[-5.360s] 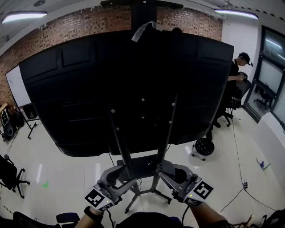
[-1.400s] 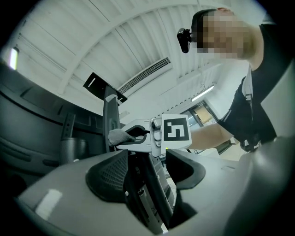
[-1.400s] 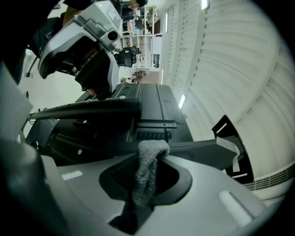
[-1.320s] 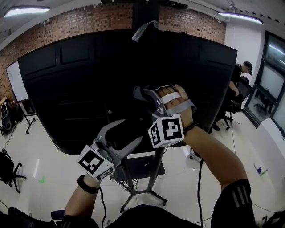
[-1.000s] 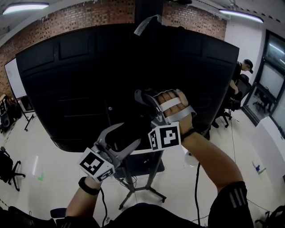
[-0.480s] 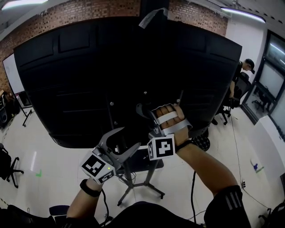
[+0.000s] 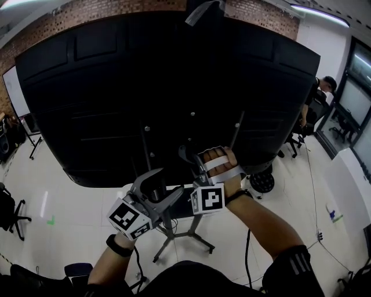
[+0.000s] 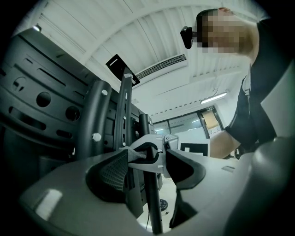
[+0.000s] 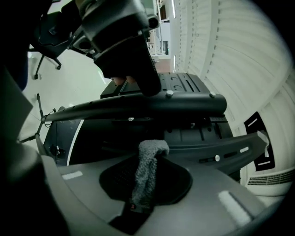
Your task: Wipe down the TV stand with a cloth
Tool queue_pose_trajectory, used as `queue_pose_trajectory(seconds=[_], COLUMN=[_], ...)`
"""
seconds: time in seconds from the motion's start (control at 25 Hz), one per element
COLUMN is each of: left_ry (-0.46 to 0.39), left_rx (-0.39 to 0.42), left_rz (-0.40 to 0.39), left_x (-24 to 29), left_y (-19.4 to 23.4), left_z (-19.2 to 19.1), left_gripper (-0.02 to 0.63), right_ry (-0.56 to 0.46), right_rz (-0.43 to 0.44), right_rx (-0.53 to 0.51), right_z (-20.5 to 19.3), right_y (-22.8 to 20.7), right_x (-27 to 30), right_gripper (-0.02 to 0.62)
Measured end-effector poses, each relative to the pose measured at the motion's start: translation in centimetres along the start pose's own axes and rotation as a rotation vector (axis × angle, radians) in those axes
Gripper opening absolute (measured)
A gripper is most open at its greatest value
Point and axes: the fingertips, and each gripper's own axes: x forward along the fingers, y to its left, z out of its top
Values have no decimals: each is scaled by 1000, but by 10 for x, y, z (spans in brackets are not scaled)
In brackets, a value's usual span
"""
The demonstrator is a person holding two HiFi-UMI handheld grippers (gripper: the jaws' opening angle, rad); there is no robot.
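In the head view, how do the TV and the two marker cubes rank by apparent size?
1. TV.
2-3. Left cube and right cube: nearly alike, both near the camera, so not ranked.

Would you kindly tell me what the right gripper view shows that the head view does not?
Only the right gripper view shows the grey cloth pinched in the right gripper's tongs, near a black stand upright. Only the head view shows the TV's back panel whole, the stand's legged base, the brick wall and a person at the far right. Both show the upright, part of the back panel and the pale floor.
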Motion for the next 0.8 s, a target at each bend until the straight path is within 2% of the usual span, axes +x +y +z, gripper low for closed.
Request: queue_pose_trajectory(seconds=[0.44, 0.6, 0.8], left_ry=[61, 72, 83], left_rx=[-60, -65, -72], left_rz=[31, 35, 39], left_x=[-8, -8, -7], left_y=[5, 3, 1], left_z=[-44, -50, -55], left_gripper=[281, 281, 281], right_ry=[-8, -8, -20], right_rz=[94, 160, 174], right_rx=[78, 104, 125], right_z=[2, 3, 4], right_y=[61, 85, 89], right_x=[7, 7, 6], right_gripper=[62, 62, 61])
